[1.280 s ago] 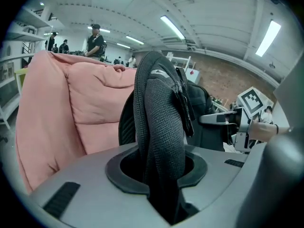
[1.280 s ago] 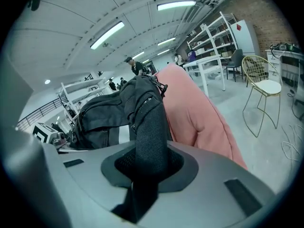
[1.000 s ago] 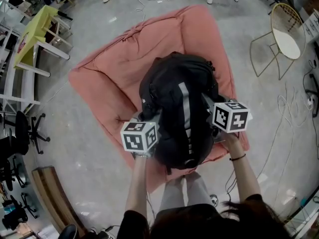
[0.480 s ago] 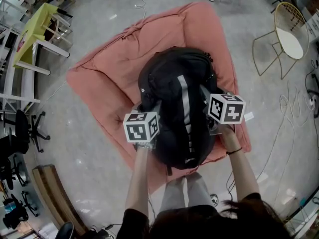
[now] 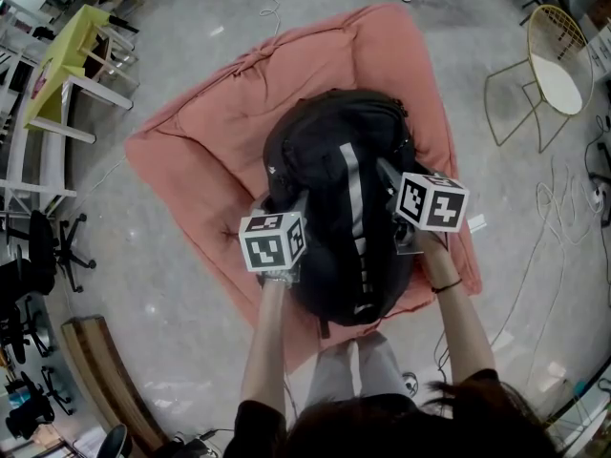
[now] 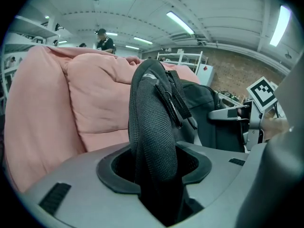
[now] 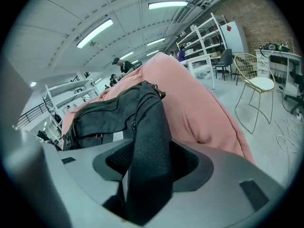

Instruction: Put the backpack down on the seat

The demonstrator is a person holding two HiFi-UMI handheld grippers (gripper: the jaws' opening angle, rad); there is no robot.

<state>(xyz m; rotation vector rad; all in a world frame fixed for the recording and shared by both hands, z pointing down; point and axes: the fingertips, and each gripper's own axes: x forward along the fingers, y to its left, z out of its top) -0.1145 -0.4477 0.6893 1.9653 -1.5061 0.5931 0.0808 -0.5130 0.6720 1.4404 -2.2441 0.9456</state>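
Observation:
The black backpack (image 5: 334, 198) with a grey stripe lies on the pink beanbag seat (image 5: 210, 132), its bottom end towards me. My left gripper (image 5: 289, 208) is at the pack's left side and my right gripper (image 5: 387, 175) at its right side. In the left gripper view a black mesh shoulder strap (image 6: 152, 127) runs up between the jaws of the left gripper (image 6: 156, 175), which are opening. In the right gripper view the other strap (image 7: 149, 141) stands between the jaws of the right gripper (image 7: 142, 175), which are also opening, wider. Neither strap looks pinched.
A gold wire chair (image 5: 549, 65) stands at the right, with loose cables (image 5: 563, 218) on the floor below it. At the left are a yellow-green table (image 5: 72, 55), a black office chair (image 5: 48, 246) and a wooden bench (image 5: 95, 370). My legs (image 5: 353, 370) touch the seat's near corner.
The backpack and both grippers have moved a little away from me and settled on the seat. Over the last half second they have hardly shifted.

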